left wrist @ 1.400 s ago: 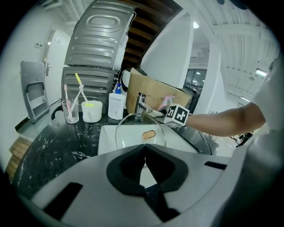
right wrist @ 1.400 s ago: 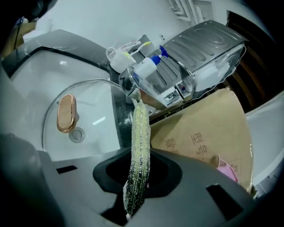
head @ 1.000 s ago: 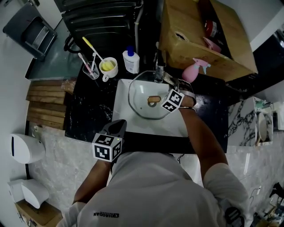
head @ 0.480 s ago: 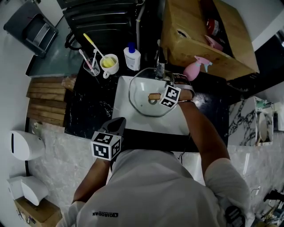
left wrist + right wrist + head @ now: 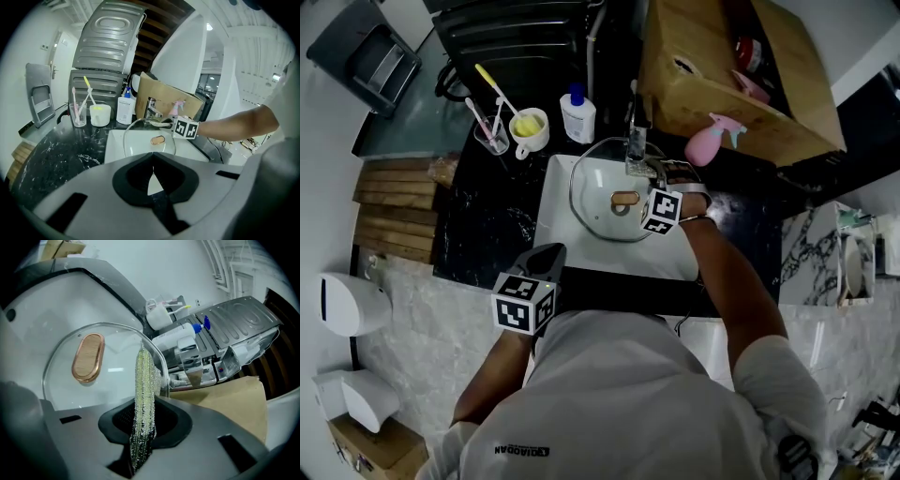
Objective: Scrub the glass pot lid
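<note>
Grey and empty, the left gripper [image 5: 151, 165] has its jaws pressed together with nothing between them. It hangs just over the near edge of the white sink [image 5: 558, 234], close to the person's body. In the basin sits the glass pot lid [image 5: 598, 211], tilted, with its far rim raised toward the faucet [image 5: 636, 141]. Its oval, copper-edged wooden knob [image 5: 87, 357] faces up. The right gripper [image 5: 145, 401] reaches in from the right side of the sink, and its jaws pinch a shiny greenish mesh scrubber [image 5: 144, 380]. The free end of the scrubber lies against the lid's far rim (the part nearest the faucet). Around the sink runs a black marbled counter [image 5: 492, 220]. At the back of it, left of the faucet, stand a glass of toothbrushes [image 5: 492, 133], a white mug [image 5: 528, 128] with something yellow inside, and a white bottle with a blue cap [image 5: 577, 119]. To the faucet's right stands a pink spray bottle [image 5: 711, 142], and behind that an open cardboard box [image 5: 703, 89].
</note>
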A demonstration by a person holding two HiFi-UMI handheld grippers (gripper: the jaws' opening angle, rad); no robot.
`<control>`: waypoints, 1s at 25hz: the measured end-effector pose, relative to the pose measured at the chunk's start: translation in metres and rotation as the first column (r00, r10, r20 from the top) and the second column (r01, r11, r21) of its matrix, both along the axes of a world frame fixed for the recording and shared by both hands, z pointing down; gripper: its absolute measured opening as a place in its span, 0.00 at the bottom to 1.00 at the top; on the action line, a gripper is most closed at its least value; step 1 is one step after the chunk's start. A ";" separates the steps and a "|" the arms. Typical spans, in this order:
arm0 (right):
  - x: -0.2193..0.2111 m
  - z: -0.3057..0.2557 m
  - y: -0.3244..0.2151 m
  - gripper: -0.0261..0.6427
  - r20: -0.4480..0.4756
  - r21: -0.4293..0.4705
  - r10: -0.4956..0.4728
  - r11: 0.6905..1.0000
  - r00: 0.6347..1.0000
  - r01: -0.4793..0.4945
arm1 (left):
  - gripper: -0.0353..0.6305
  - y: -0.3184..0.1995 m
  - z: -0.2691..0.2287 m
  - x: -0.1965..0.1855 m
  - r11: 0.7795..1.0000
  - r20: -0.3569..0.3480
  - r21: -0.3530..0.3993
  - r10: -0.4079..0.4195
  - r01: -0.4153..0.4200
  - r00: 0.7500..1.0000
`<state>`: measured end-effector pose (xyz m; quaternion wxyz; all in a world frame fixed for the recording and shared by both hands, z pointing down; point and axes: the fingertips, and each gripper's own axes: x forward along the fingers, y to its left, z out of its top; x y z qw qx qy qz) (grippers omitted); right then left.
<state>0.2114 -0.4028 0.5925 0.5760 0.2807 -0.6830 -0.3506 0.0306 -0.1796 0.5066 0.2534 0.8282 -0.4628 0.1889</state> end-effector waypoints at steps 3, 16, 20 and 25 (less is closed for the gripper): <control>-0.003 0.005 0.014 0.15 0.004 -0.017 -0.041 0.999 0.999 0.041 | 0.08 0.000 -0.001 0.006 1.000 0.000 0.003 0.014 -0.014 1.000; 0.013 0.018 0.052 0.15 0.119 -0.043 0.046 0.998 0.992 -0.042 | 0.08 0.003 0.000 0.022 0.998 -0.005 0.005 0.056 -0.056 0.998; 0.022 0.024 0.060 0.15 0.150 -0.054 0.110 0.993 0.983 -0.102 | 0.08 0.005 0.001 0.024 0.998 -0.003 0.001 0.066 -0.066 0.998; 0.031 0.033 0.075 0.15 0.186 -0.109 0.208 0.976 0.960 -0.190 | 0.08 0.007 0.001 0.024 0.997 -0.001 0.004 0.079 -0.079 0.997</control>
